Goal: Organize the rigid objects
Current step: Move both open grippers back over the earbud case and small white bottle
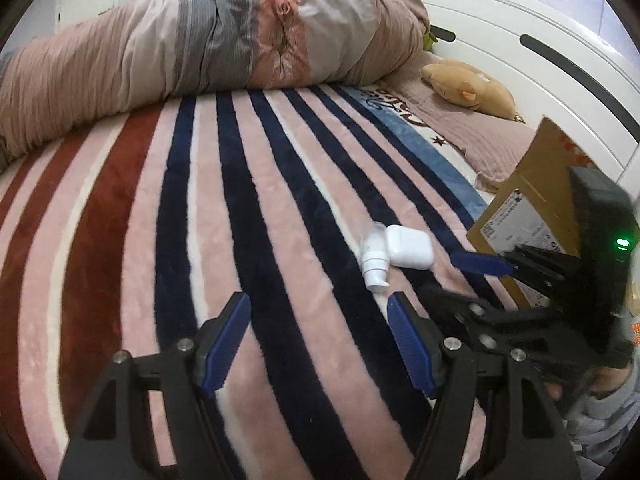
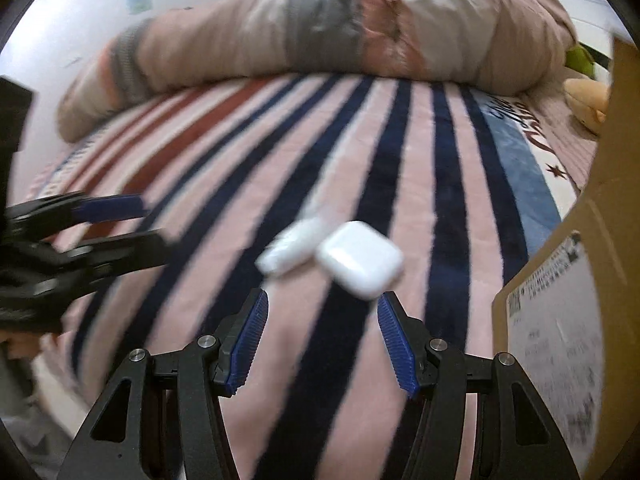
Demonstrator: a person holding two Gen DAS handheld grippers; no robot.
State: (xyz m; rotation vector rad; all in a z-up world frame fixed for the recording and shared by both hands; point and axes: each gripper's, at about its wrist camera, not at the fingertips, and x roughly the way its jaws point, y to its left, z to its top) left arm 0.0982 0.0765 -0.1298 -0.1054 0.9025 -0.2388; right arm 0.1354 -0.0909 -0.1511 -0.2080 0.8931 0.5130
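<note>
Just above the right gripper (image 2: 320,338), centre of its frame, the white earbud case (image 2: 360,258) lies on the striped blanket (image 2: 192,280), touching a small white pump bottle (image 2: 288,250) to its left. The gripper's jaws are spread and empty, the case slightly right of their midline. In the left view the bottle's long axis runs up-down. The left gripper (image 1: 318,340), also released, sits farther off. The cardboard box (image 2: 560,320) stands at right. The right hand looks nearer.
</note>
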